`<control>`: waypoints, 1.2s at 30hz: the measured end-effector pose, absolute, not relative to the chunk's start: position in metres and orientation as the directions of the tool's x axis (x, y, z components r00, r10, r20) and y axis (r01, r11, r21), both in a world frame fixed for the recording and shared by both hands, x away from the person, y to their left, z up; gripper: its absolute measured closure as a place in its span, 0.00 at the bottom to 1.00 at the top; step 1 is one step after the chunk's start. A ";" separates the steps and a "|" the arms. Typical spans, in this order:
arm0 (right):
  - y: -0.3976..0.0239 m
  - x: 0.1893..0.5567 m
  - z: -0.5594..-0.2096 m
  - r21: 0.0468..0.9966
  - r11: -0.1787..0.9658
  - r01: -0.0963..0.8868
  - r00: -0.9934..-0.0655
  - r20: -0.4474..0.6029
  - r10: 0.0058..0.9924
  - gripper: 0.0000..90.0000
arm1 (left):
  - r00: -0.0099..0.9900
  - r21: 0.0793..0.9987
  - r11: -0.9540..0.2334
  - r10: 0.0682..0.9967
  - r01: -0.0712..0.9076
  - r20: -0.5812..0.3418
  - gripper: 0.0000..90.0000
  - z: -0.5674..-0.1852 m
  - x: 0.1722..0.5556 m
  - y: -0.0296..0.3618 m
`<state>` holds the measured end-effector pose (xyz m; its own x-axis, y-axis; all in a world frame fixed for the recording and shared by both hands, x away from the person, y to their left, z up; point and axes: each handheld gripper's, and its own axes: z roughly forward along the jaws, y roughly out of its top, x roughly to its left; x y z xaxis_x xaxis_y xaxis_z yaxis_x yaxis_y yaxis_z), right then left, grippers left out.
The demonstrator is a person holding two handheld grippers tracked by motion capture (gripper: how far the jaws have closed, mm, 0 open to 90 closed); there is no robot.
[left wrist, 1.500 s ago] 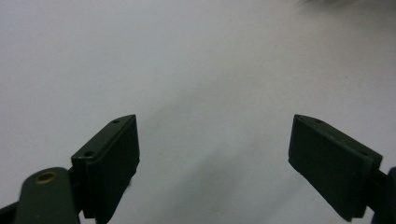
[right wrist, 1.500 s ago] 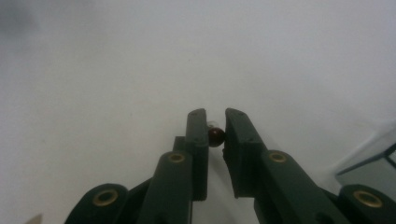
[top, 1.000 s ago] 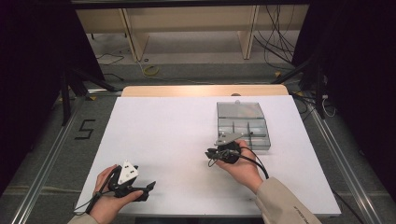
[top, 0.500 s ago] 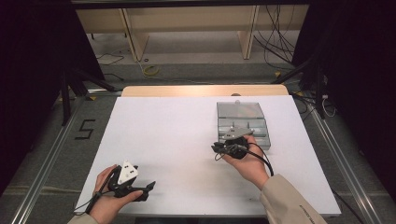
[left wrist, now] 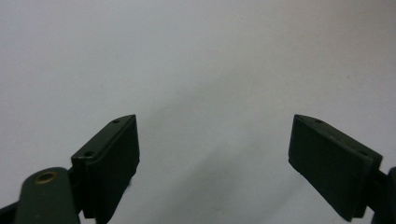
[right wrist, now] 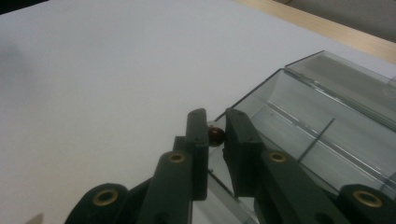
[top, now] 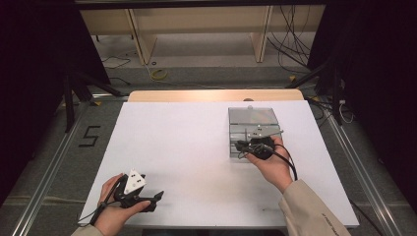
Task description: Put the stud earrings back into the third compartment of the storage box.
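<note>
A clear plastic compartment box lies on the white table, right of centre, its lid open toward the far side. My right gripper hovers at the box's near-left corner. In the right gripper view its jaws are shut on a small dark red bead, held just over the box's edge. My left gripper rests near the table's front left edge, held by a hand. The left gripper view has its jaws spread wide apart over bare white surface, nothing between the fingers.
The white table top stretches between the two hands. A wooden strip runs along its far edge. Cables and shelf legs sit on the floor beyond. Metal rails flank both sides of the table.
My right gripper has shifted slightly forward and left along the box's near edge, with the bead still held. The left gripper has stayed put.
</note>
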<state>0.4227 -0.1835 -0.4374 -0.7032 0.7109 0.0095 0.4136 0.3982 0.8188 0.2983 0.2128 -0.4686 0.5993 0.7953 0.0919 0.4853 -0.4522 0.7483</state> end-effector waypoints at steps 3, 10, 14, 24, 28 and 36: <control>-0.190 0.425 -0.435 0.824 0.384 0.416 -0.687 0.009 0.727 0.89 | 0.600 0.749 -0.452 0.795 0.485 0.092 0.18 -0.469 0.298 0.213; -0.207 0.431 -0.432 0.831 0.351 0.432 -0.645 0.013 0.764 0.89 | 0.600 0.748 -0.453 0.795 0.485 0.092 0.18 -0.469 0.299 0.213; -0.217 0.436 -0.431 0.836 0.330 0.438 -0.621 0.016 0.784 0.89 | 0.599 0.749 -0.451 0.795 0.485 0.091 0.18 -0.469 0.299 0.212; -0.235 0.445 -0.435 0.823 0.329 0.463 -0.562 -0.014 0.827 0.89 | 0.600 0.748 -0.453 0.795 0.486 0.091 0.18 -0.469 0.299 0.212; -0.240 0.447 -0.435 0.823 0.326 0.465 -0.544 -0.025 0.839 0.89 | 0.601 0.747 -0.454 0.794 0.486 0.092 0.18 -0.469 0.299 0.212; -0.251 0.453 -0.438 0.820 0.308 0.482 -0.504 -0.028 0.863 0.89 | 0.600 0.747 -0.454 0.794 0.486 0.093 0.18 -0.469 0.299 0.212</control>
<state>0.4533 -0.2514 -0.4375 -0.5037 0.8634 -0.0283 0.4818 0.3081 0.8203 0.2988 0.2123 -0.4692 0.6003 0.7944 0.0926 0.4857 -0.4541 0.7469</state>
